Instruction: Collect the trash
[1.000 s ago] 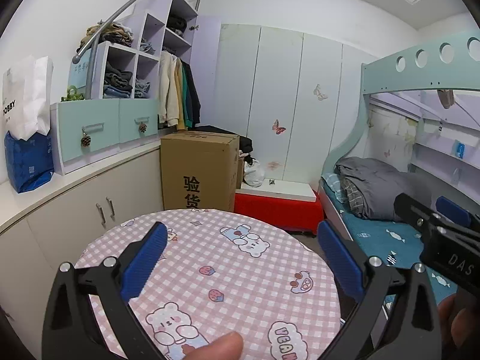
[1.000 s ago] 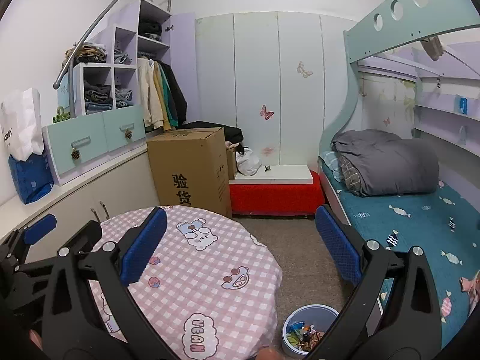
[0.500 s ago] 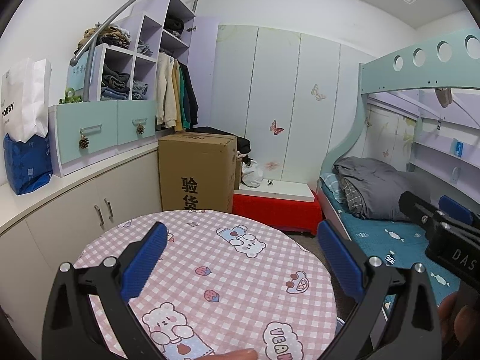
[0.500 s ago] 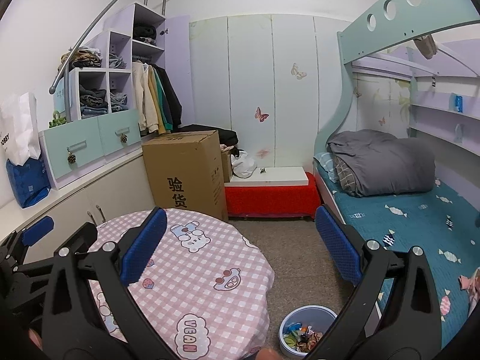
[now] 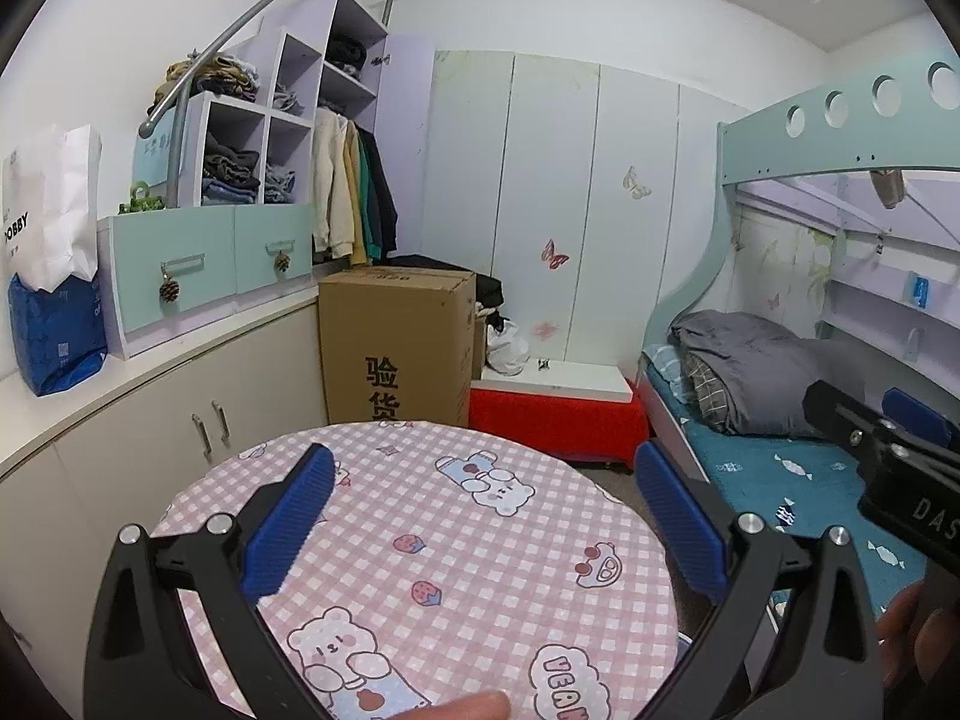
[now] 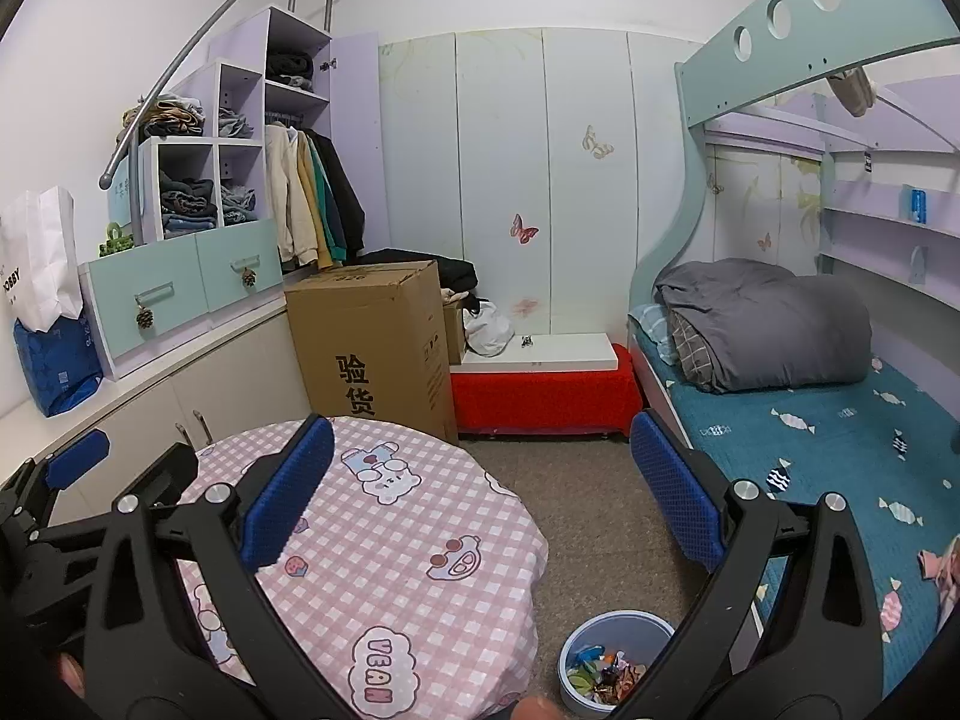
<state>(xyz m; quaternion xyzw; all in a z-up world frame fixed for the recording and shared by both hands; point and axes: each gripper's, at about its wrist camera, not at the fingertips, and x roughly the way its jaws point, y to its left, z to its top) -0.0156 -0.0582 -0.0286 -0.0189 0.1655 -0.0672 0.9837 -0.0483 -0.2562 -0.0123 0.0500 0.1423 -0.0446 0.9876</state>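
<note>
Blue-padded left gripper (image 5: 477,501) & right gripper (image 6: 480,474) spread wide, nothing held.

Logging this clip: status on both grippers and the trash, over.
Left hand-held gripper open, empty, above round table. Right hand-held gripper open, empty. Trash bin on floor beside table, wrappers inside. Nothing blocking.

We're in a child's bedroom: bunk bed (image 6: 798,414) right of the tongs, open wardrobe (image 6: 300,192) of clothes far left.
</note>
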